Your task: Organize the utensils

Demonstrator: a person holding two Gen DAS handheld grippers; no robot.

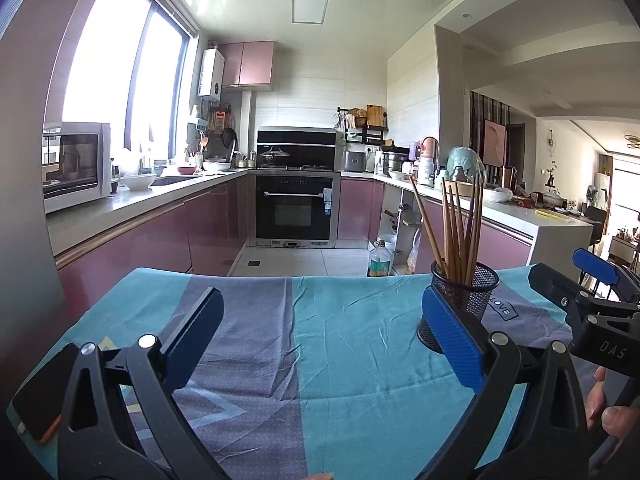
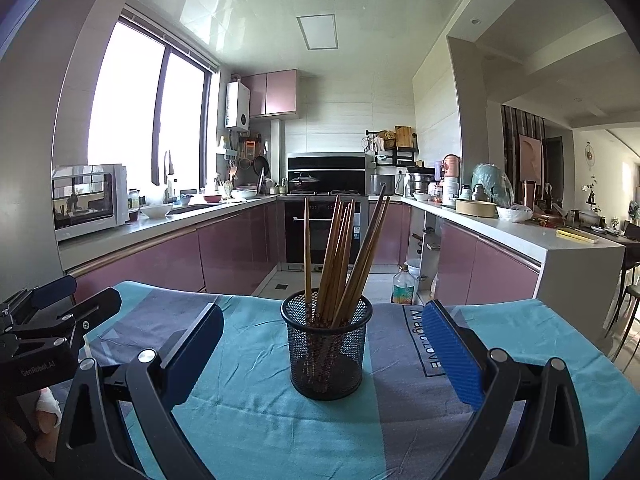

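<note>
A black mesh cup stands upright on the blue and grey cloth, holding several brown wooden chopsticks that fan out of its top. My right gripper is open, its blue pads on either side of the cup without touching it. In the left wrist view the same cup sits at the right, partly behind my right-hand pad. My left gripper is open over bare cloth, nothing between its fingers. The other gripper shows at the right edge.
The cloth-covered table ends at a far edge with the kitchen floor beyond. An oil bottle stands on the floor by an open cabinet. A phone-like dark object lies at the cloth's left edge. Pink cabinets line both sides.
</note>
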